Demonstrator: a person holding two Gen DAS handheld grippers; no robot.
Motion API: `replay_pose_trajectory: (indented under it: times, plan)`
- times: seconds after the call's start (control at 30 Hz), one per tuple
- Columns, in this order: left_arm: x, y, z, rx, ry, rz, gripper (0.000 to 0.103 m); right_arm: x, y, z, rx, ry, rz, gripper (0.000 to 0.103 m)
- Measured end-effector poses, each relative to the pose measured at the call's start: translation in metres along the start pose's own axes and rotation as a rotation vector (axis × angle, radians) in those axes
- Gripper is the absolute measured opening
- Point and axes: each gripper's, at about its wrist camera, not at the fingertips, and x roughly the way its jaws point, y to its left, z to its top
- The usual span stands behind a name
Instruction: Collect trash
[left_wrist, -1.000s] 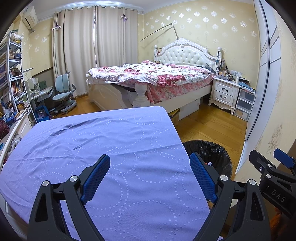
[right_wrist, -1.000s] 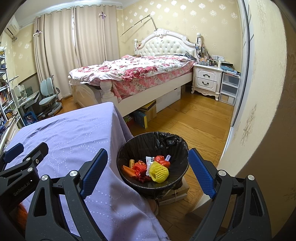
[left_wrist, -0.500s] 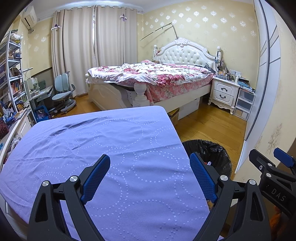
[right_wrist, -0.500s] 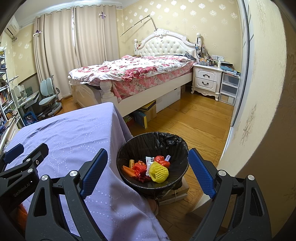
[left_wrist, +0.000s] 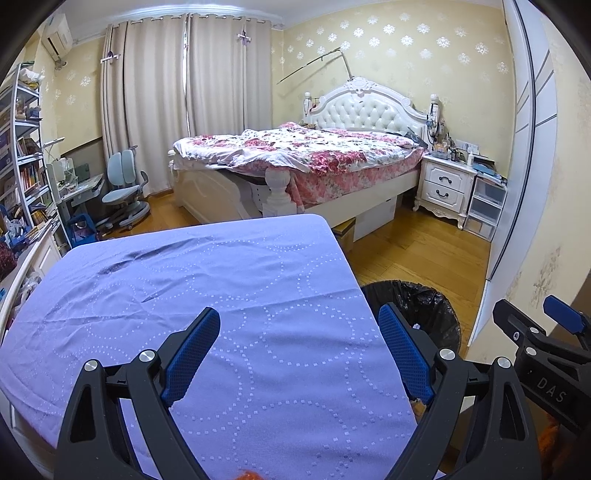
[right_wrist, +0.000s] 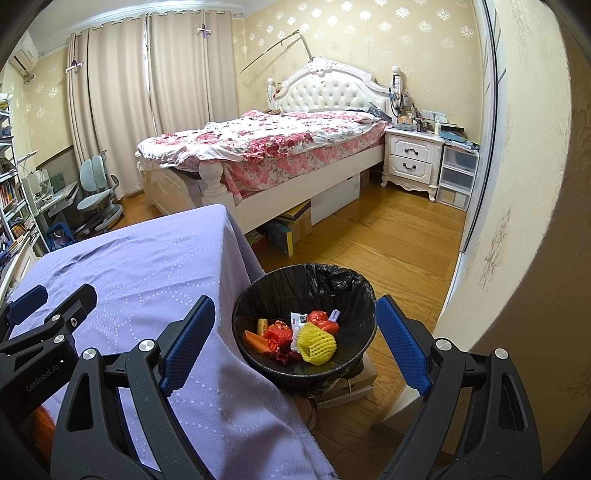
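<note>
Both grippers, left gripper (left_wrist: 299, 354) and right gripper (right_wrist: 295, 343), hold their fingers spread, gripping nothing; one bin (right_wrist: 354, 291) at lower centre holds one yellow foam net (right_wrist: 317, 343) among red and orange scraps.

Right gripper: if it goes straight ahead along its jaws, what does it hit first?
Probably the black-lined trash bin: it sits between the open jaws of the right gripper, beside the purple tablecloth. Depth is unclear, and the bin may lie lower.

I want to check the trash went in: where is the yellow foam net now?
In the right wrist view, the yellow foam net lies inside the black bin, beside red wrappers, right of the purple table.
</note>
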Motion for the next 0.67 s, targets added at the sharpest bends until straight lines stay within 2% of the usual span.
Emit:
replay_pose_trajectory:
  times: [0.33, 0.43, 0.67]
  plan:
    - [0.001, 0.001, 0.002, -0.003, 0.006, -0.017, 0.087, 0.000, 0.000, 0.000, 0.001, -0.001, -0.001, 0.087]
    - [0.000, -0.001, 0.003, 0.012, -0.002, -0.005, 0.087, 0.000, 0.001, 0.000, 0.001, 0.001, 0.001, 0.087]
    - [0.011, 0.015, 0.004, -0.006, 0.041, 0.031, 0.087, 0.000, 0.007, -0.006, -0.015, 0.010, 0.013, 0.087]
